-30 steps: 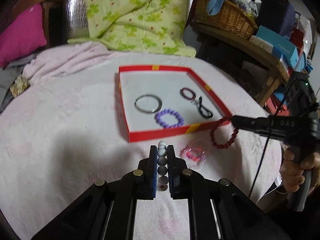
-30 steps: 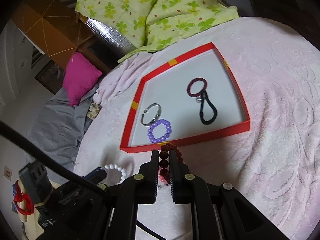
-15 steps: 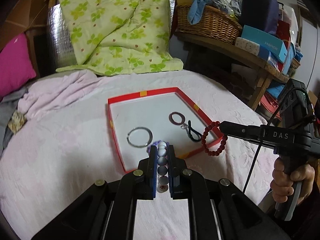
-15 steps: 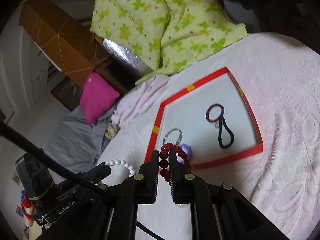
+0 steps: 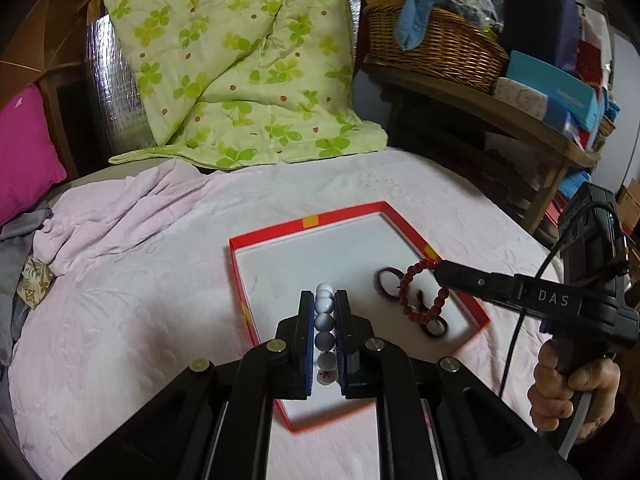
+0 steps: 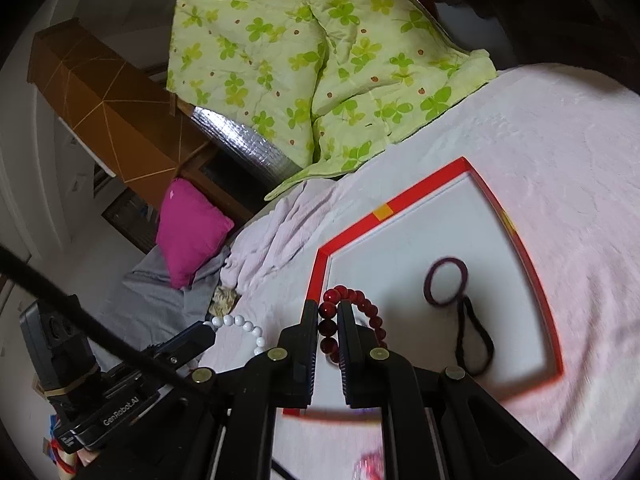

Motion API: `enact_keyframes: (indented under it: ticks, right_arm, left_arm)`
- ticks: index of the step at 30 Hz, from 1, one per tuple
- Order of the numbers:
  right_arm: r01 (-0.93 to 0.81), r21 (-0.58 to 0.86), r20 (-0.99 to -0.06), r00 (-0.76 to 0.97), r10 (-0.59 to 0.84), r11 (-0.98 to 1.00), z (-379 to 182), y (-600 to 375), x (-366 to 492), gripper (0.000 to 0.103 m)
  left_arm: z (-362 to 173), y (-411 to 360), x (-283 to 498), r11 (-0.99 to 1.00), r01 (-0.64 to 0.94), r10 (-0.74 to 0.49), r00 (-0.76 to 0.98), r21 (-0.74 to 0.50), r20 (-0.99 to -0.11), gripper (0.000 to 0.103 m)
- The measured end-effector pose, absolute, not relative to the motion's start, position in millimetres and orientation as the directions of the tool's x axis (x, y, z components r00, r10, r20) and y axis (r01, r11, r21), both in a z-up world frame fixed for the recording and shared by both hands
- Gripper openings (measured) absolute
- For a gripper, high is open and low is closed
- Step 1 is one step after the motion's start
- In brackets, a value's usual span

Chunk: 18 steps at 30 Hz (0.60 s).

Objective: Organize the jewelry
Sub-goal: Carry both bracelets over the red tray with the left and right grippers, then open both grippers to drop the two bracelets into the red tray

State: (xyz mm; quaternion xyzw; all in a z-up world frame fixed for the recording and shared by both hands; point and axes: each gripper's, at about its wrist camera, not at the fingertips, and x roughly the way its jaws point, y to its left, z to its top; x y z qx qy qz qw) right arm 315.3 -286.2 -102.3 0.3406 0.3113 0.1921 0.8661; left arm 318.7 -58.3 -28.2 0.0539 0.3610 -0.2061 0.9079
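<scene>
Left gripper (image 5: 324, 308): clenched on white bead bracelet (image 5: 323, 316), carried above red tray (image 5: 276, 229), evidently for depositing. Right gripper (image 6: 329, 312): clenched on red bead bracelet (image 6: 362, 312), hanging at the tray's 3 o'clock edge. Dark ring (image 6: 445, 281) and black loop (image 6: 474, 346) already inside tray. Pink cloth (image 5: 120, 300) beneath.
</scene>
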Motion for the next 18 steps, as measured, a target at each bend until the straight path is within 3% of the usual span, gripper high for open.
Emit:
enact_keyframes:
  ticks: [13, 18]
  right_arm:
    - [-0.04, 0.812, -0.407, 0.677, 0.613, 0.583, -142, -265, 376, 0.011]
    - [0.045, 0.812, -0.468, 0.645, 0.604, 0.581, -166, -268, 384, 0.011]
  left_arm:
    - [-79, -76, 412, 0.92, 0.388, -0.296, 0.597, -0.054, -0.745, 0.01]
    - [-103, -88, 433, 0.93, 0.363, -0.27, 0.581, -0.052, -0.768, 0.01]
